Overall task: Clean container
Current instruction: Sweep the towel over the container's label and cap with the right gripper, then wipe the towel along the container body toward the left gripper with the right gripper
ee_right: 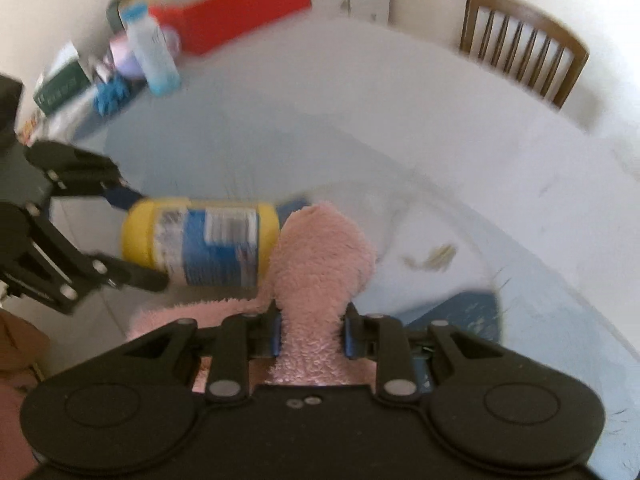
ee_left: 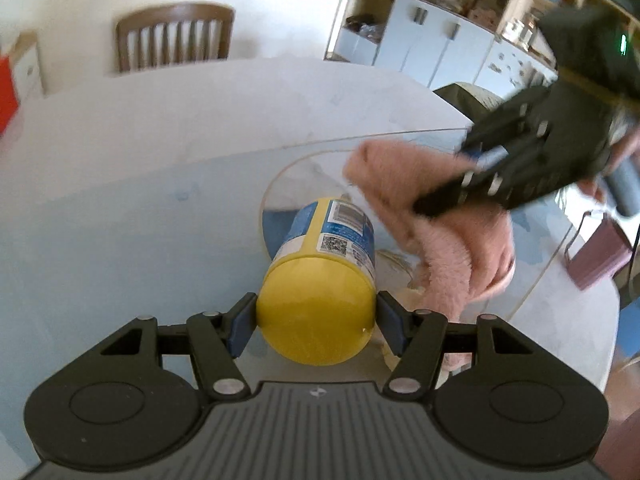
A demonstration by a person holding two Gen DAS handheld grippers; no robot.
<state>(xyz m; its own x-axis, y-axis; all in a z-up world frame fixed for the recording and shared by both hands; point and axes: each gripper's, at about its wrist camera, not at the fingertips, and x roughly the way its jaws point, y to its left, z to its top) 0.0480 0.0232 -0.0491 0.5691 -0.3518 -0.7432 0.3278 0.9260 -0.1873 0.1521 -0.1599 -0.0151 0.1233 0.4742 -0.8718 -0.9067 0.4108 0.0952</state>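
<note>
A yellow container (ee_left: 320, 280) with a blue label lies on its side in the air, and my left gripper (ee_left: 316, 320) is shut on its yellow lid end. The right wrist view shows the same container (ee_right: 204, 240) held from the left by the left gripper (ee_right: 140, 240). My right gripper (ee_right: 311, 332) is shut on a fluffy pink cloth (ee_right: 320, 264), whose tip touches the container's far end. From the left wrist view, the right gripper (ee_left: 460, 184) comes in from the right, the pink cloth (ee_left: 448, 240) draped beside the container.
Below is a white table (ee_left: 160, 140) with a clear round board (ee_right: 460, 208) and crumbs (ee_right: 432, 258). A wooden chair (ee_right: 524, 44) stands at the far edge. A red box (ee_right: 240, 12), a pale blue bottle (ee_right: 154, 52) and small items crowd the table's far left.
</note>
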